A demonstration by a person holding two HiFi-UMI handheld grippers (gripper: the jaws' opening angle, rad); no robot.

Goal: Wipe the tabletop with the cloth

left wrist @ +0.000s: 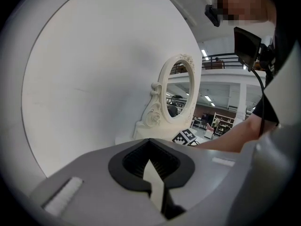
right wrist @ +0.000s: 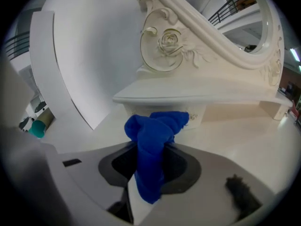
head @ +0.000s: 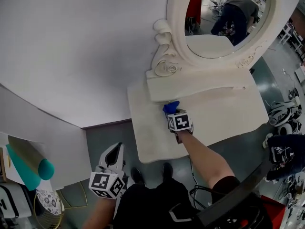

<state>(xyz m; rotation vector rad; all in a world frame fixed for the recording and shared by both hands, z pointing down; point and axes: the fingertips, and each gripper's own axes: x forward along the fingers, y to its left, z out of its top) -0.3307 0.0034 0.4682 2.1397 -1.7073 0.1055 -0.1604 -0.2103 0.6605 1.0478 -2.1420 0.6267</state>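
White-shelled left gripper [head: 113,157] low by my legs, off the desk [head: 224,116], jaws clenched on nothing | right gripper [right wrist: 148,175] farther out, jaws clamped on the blue cloth [right wrist: 154,140] | cloth wad over the cream desk, just beside the mirror base [right wrist: 202,98] | oval mirror [head: 177,11] behind, against white wall [head: 81,46]

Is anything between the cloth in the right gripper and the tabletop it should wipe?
Nothing visible lies between them. The right gripper holds the blue cloth just over the cream tabletop. Only the mirror stand, directly ahead of the cloth at the table's back, limits the wipe; the rest of the surface looks bare.
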